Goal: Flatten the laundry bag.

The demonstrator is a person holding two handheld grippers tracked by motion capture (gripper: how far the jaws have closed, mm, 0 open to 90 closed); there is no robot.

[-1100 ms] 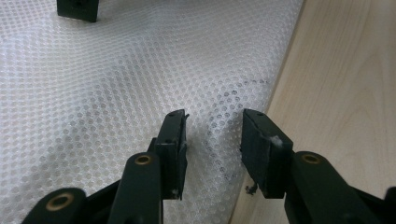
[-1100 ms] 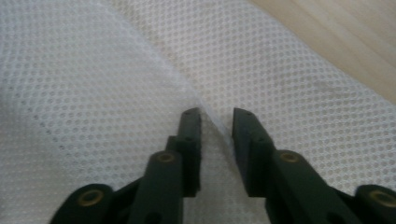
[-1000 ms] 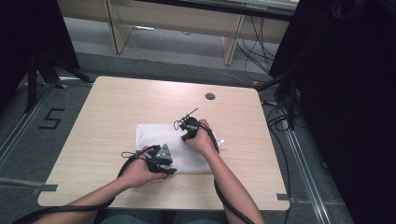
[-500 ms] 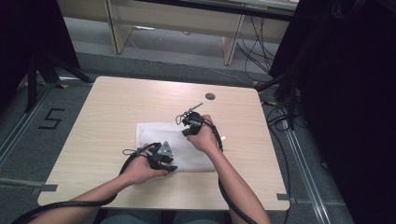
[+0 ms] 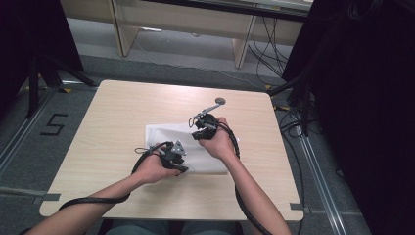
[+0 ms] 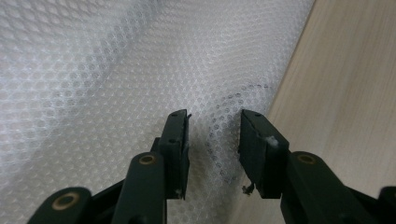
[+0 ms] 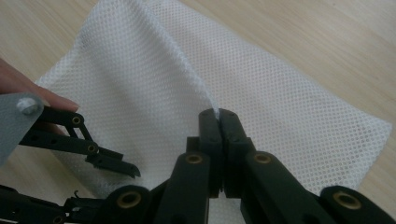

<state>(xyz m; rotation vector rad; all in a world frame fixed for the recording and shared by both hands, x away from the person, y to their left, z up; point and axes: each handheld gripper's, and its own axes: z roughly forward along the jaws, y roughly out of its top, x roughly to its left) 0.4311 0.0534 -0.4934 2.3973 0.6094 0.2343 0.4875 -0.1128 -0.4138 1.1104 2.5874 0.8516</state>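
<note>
Pinching a fold of the white mesh bag (image 7: 154, 88), the right gripper (image 7: 218, 114) has its jaws closed tight on the fabric and holds that fold raised off the bench (image 5: 122, 112).

Item: mesh bag (image 5: 195, 147), lying flat near the middle of the bench, one part tented up under the right gripper (image 5: 203, 128).

Item: left gripper (image 6: 212, 140), jaws partly open over the bag's edge, mesh (image 6: 116, 70) showing between them, nothing gripped; in the high view it (image 5: 173, 155) sits at the bag's near-left corner.

Risks, as judged:
- The right jaws may have both layers of mesh, not one; the bag would then lift whole instead of opening.
- The pinch is thin; a further pull could let the mesh slide out.
- The left jaws stand at the very edge, so closing there could miss the fabric and catch bare bench.
- With nothing pinning the bag, lifting may drag it across the bench.

Change against the earlier high views: the right hand stands higher and nearer the far side, with the fold drawn up; the left hand has shifted slightly along the bag's near edge; the bag's place on the bench is unchanged.
</note>
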